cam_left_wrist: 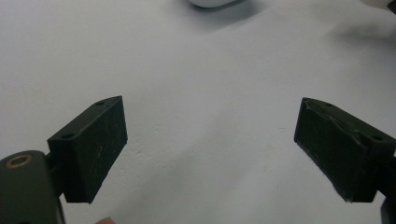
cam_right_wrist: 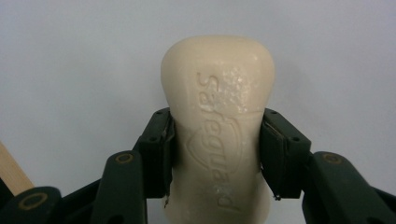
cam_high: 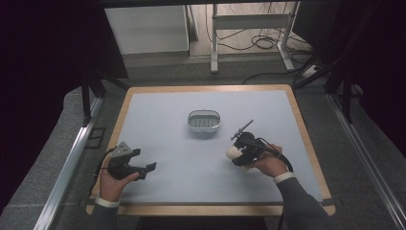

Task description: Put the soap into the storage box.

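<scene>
One soap bar (cam_right_wrist: 217, 126) sits clamped lengthwise in the right gripper (cam_high: 242, 152), soap dish (cam_high: 204, 121) just ahead-left of it; left gripper (cam_high: 139, 164) wide open, empty, farther off.

We see a matt, waxy cream soap (cam_right_wrist: 217, 126) with embossed lettering and a rough, pitted patch near its top. The right gripper (cam_right_wrist: 217, 154) clamps it in matt black plastic with brass-coloured rivets. The table (cam_high: 191, 158) has a smooth, matt pale-blue top edged in light wood. The dish (cam_high: 204, 121) looks like glossy white plastic.
</scene>
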